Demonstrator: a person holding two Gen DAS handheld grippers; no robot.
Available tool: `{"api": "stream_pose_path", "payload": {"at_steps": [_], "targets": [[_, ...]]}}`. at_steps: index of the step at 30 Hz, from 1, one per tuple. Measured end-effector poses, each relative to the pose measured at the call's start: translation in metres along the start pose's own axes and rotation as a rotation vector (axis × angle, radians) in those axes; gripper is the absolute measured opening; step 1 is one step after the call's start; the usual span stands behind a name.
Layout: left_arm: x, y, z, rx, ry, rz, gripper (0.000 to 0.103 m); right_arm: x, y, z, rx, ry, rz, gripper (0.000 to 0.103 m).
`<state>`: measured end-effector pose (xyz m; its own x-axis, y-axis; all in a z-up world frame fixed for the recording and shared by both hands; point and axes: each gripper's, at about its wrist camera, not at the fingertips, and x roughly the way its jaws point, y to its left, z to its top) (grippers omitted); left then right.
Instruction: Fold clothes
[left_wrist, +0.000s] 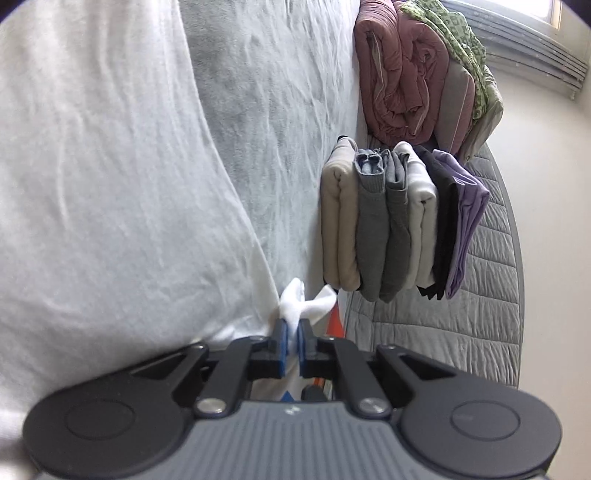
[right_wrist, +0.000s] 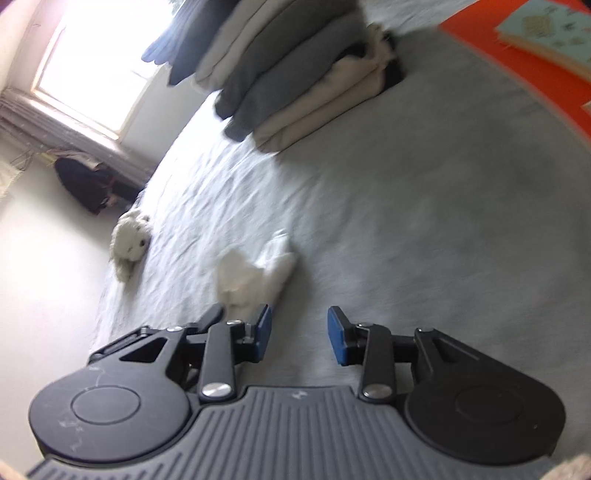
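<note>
The white garment (left_wrist: 110, 177) is pinched at one edge in my left gripper (left_wrist: 291, 341), blue pads (left_wrist: 282, 345) closed tight on a bunched bit of the fabric, and the rest of it spreads out big and pale across the whole left side of the left wrist view. A little tuft of that white cloth pokes out past the fingertips. My right gripper (right_wrist: 300, 336) has its jaws wide apart with nothing between them, hanging over the grey bedspread (right_wrist: 406, 221), and just past its left finger there's a crumpled white piece of cloth (right_wrist: 255, 277) lying on the bed, though it's too blurry to say what it is. Further out on the bedspread sits a neat stack of folded clothes (left_wrist: 399, 221), beige, grey, white, black and lilac. Beyond that stack is a rolled pink blanket (left_wrist: 402, 77) with a green patterned cloth (left_wrist: 458, 33) draped over it. A white stuffed toy (right_wrist: 131, 247) lies at the bed's edge, and an orange thing (right_wrist: 517, 74) sits off at the corner.
</note>
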<state>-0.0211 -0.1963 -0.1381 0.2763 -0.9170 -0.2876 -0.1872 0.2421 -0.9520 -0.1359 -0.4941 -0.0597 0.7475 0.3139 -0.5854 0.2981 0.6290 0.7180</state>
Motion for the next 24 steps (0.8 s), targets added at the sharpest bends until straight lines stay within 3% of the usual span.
{"api": "stream_pose_path", "payload": {"at_steps": [3,5,6,11,15,18,19,20,24], "targets": [[0.002,0.0,0.003,0.002,0.0,-0.002,0.004,0.011,0.004,0.002,0.047,-0.005,0.047,0.037],[0.002,0.001,0.006,0.007,0.004,-0.008,0.004,0.018,0.005,0.004,0.09,-0.004,0.097,0.027],[0.003,0.002,0.007,0.007,0.007,-0.01,0.004,0.02,0.006,0.005,0.105,0.001,0.116,0.027],[0.004,0.002,0.008,0.011,0.016,-0.009,0.004,0.027,0.023,0.006,0.021,0.004,0.073,0.027],[0.005,0.001,0.007,0.042,0.022,0.006,0.004,0.033,0.024,0.004,0.047,0.011,0.077,0.026],[0.005,0.001,0.007,0.047,0.025,0.007,0.004,0.034,0.027,0.005,0.042,0.0,0.067,0.016],[0.006,0.001,0.007,0.047,0.027,0.007,0.004,0.033,0.028,0.005,0.032,-0.007,0.058,0.008],[0.006,0.0,0.007,0.055,0.031,0.008,0.004,0.033,0.028,0.005,0.022,-0.015,0.05,0.007],[0.01,-0.013,0.001,0.186,0.074,0.026,0.005,0.022,0.032,0.001,-0.008,-0.048,0.024,0.006]]}}
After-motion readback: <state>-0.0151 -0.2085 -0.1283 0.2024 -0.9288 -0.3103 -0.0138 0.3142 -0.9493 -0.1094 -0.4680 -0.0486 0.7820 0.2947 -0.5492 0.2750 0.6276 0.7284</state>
